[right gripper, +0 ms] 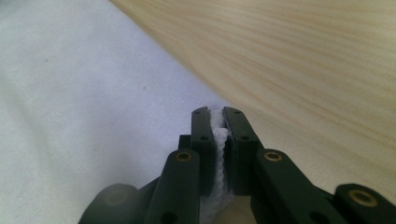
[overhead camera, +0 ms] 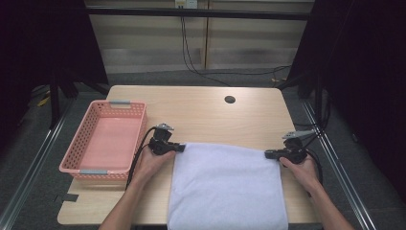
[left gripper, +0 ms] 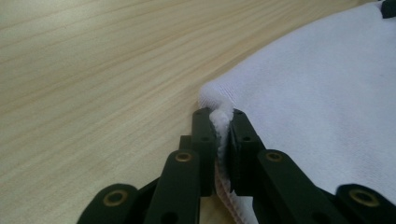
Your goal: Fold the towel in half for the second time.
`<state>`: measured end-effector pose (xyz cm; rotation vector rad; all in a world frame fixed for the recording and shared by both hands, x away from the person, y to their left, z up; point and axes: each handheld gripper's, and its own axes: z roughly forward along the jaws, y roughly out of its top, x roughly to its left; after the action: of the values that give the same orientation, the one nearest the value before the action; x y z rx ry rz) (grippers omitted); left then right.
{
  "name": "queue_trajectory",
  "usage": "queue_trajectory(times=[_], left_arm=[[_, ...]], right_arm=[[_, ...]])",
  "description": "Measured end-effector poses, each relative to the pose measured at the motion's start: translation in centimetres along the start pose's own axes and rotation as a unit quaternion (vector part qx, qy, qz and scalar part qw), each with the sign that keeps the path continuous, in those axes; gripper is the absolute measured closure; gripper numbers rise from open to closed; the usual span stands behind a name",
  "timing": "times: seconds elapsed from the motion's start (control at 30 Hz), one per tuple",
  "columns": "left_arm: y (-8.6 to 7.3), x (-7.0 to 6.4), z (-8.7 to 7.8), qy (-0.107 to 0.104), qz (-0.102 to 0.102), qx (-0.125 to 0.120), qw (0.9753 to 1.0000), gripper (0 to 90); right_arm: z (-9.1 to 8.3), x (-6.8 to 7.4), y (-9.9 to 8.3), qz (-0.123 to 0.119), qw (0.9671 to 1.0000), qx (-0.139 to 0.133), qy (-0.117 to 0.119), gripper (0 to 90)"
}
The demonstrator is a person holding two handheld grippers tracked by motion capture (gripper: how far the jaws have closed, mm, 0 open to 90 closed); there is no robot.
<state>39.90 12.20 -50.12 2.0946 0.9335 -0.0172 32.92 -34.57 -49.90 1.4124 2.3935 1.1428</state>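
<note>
A white towel (overhead camera: 227,187) lies spread on the wooden table (overhead camera: 201,112), its near edge hanging over the table's front. My left gripper (overhead camera: 181,147) is shut on the towel's far left corner (left gripper: 219,116), with cloth pinched between the jaws. At the far right corner, my right gripper (overhead camera: 268,154) is shut on the towel (right gripper: 70,116) as well, and a strip of white cloth (right gripper: 218,128) shows between its jaws. Both corners sit low, at the table surface.
A pink plastic basket (overhead camera: 76,160) stands empty at the table's left side, close to my left hand. A round cable hole (overhead camera: 230,99) is in the far part of the tabletop. Dark curtains and floor rails flank the table.
</note>
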Motion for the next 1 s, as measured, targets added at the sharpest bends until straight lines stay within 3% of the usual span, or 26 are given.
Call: queue_trajectory(times=[0.07, 0.13, 0.27, 0.4, 0.43, 0.53, 0.87, 1.0], left_arm=[[0.0, 0.0, -0.3, -0.009, -0.016, -0.015, 0.9997, 84.4], [0.2, -0.2, -0.8, -0.005, -0.016, -0.024, 0.9996, 84.7], [1.0, -0.7, -2.2, -0.019, -0.015, -0.053, 0.9983, 84.8], [2.3, -1.0, -3.4, -0.009, -0.003, -0.058, 0.9983, 84.9], [2.6, -1.1, -3.7, -0.010, -0.005, -0.065, 0.9978, 85.0], [3.6, -0.9, -4.6, -0.008, -0.005, -0.078, 0.9969, 85.1], [6.5, 0.1, -5.4, 0.007, 0.001, -0.103, 0.9946, 85.1], [7.9, 0.6, -6.1, 0.015, -0.001, -0.124, 0.9921, 85.1]], right_arm=[[-0.5, -0.2, 0.3, 0.006, 0.9998, -0.016, 0.004, 84.3], [-1.0, -0.3, 0.7, 0.008, 0.9994, -0.033, 0.004, 84.5], [-1.8, -0.4, 1.2, 0.005, 0.9989, -0.047, 0.009, 84.8], [-2.4, -0.5, 2.0, 0.005, 0.9979, -0.064, 0.013, 84.9], [-2.8, -0.6, 2.6, 0.005, 0.9968, -0.078, 0.014, 85.0], [-3.3, -0.7, 3.3, 0.004, 0.9960, -0.088, 0.015, 85.0], [-4.4, -1.4, 7.2, -0.007, 0.9930, -0.118, 0.004, 85.1], [-4.6, -1.8, 9.1, -0.008, 0.9914, -0.131, -0.001, 85.1]])
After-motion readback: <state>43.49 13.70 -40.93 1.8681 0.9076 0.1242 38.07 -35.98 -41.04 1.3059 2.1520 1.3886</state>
